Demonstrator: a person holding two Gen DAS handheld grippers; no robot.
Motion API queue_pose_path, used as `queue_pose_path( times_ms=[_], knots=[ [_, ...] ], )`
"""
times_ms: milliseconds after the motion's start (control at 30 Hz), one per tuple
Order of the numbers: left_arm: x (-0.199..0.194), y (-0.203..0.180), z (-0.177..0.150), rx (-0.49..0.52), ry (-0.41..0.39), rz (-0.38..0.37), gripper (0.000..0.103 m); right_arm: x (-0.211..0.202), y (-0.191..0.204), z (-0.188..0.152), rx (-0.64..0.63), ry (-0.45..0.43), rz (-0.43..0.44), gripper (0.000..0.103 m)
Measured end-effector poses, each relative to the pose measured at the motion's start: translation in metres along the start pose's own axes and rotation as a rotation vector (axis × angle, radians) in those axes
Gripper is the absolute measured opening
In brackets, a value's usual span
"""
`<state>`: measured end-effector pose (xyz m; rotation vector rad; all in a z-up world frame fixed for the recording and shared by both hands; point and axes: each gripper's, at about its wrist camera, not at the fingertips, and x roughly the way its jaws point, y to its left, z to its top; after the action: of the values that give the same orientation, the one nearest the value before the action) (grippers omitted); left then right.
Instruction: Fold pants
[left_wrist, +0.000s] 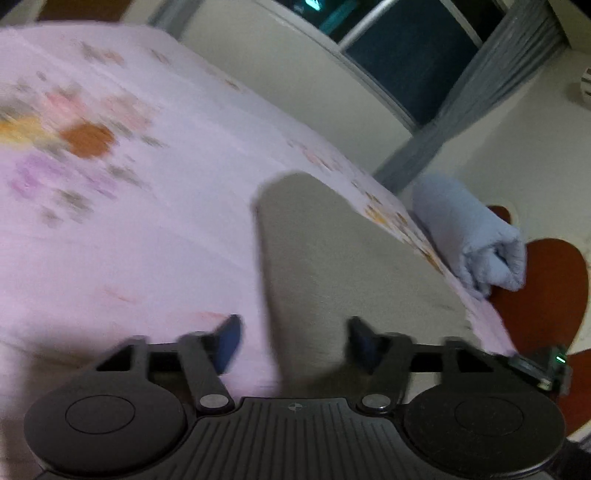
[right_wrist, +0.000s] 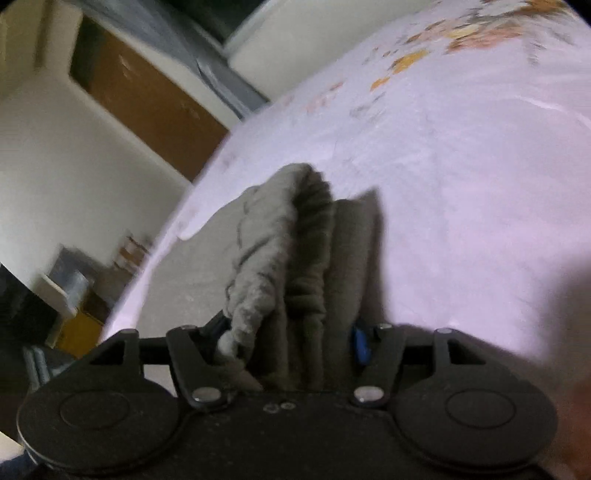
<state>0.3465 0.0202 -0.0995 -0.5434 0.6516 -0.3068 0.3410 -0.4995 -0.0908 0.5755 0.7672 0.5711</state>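
Right wrist view: bunched waistband sits between the fingers, pants (right_wrist: 295, 258) lying on the bed (right_wrist: 461, 184).

Both tongs stand apart: the right gripper (right_wrist: 291, 332) has the gathered waistband between its jaws, though whether it pinches the cloth I cannot tell; the left gripper (left_wrist: 293, 332) hangs parted over a flat panel of the pants running toward 12 o'clock. To fold well, I judge each gripper should take both layers at an edge, lift evenly, carry across, and lay down flat without dragging the sheet. A rolled towel (left_wrist: 472, 236) lies at 3 o'clock off the bed's edge. Motion blur smears the sheet's print; the garment's full outline, its legs and hems, is cut off by the gripper bodies.
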Motion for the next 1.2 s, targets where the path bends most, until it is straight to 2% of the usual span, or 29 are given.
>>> queue_pose_path(
  times_ms=[33,133,167,233,300,367,467,500,600,700,767,833,900,933,1067,1200],
  knots=[
    [-0.008,0.004,0.002,0.007,-0.021,0.037,0.081,-0.013,-0.001,-0.005,-0.001,-0.036,-0.012,0.065],
    [-0.02,0.003,0.01,0.034,-0.045,0.092,0.081,-0.055,-0.002,-0.014,0.027,-0.179,-0.134,0.083],
    [-0.024,-0.003,0.011,0.052,-0.059,0.113,0.081,-0.065,0.006,-0.015,0.006,-0.217,-0.181,0.083],
    [-0.032,-0.019,0.012,0.085,-0.103,0.11,0.081,-0.075,0.027,-0.013,-0.045,-0.264,-0.174,0.083],
    [-0.039,-0.04,0.01,0.118,-0.136,0.131,0.081,-0.07,0.065,-0.014,-0.168,-0.289,-0.213,0.083],
    [-0.047,-0.061,0.0,0.189,-0.157,0.182,0.081,-0.053,0.106,-0.018,-0.32,-0.279,-0.258,0.082],
    [-0.058,-0.081,-0.022,0.286,-0.169,0.243,0.082,-0.02,0.143,-0.036,-0.561,-0.243,-0.456,0.086],
    [-0.058,-0.084,-0.029,0.306,-0.152,0.258,0.082,-0.008,0.15,-0.043,-0.623,-0.222,-0.493,0.087],
    [-0.053,-0.08,-0.047,0.336,-0.087,0.339,0.082,0.022,0.137,-0.055,-0.656,-0.091,-0.661,0.087],
    [-0.063,-0.064,-0.05,0.284,-0.084,0.314,0.084,0.009,0.114,-0.058,-0.51,-0.059,-0.59,0.089],
    [-0.077,-0.066,-0.049,0.306,-0.104,0.332,0.084,-0.01,0.119,-0.059,-0.437,-0.112,-0.521,0.089],
    [-0.101,-0.07,-0.049,0.316,-0.142,0.33,0.084,-0.041,0.131,-0.063,-0.407,-0.189,-0.479,0.094],
    [-0.124,-0.075,-0.054,0.316,-0.164,0.325,0.093,-0.079,0.141,-0.075,-0.379,-0.269,-0.439,0.097],
    [-0.135,-0.078,-0.058,0.318,-0.177,0.341,0.103,-0.096,0.145,-0.084,-0.372,-0.296,-0.44,0.097],
    [-0.167,-0.091,-0.077,0.341,-0.18,0.36,0.103,-0.144,0.154,-0.12,-0.389,-0.327,-0.492,0.097],
    [-0.203,-0.117,-0.106,0.412,-0.196,0.349,0.103,-0.177,0.165,-0.16,-0.428,-0.384,-0.508,0.097]
  ],
)
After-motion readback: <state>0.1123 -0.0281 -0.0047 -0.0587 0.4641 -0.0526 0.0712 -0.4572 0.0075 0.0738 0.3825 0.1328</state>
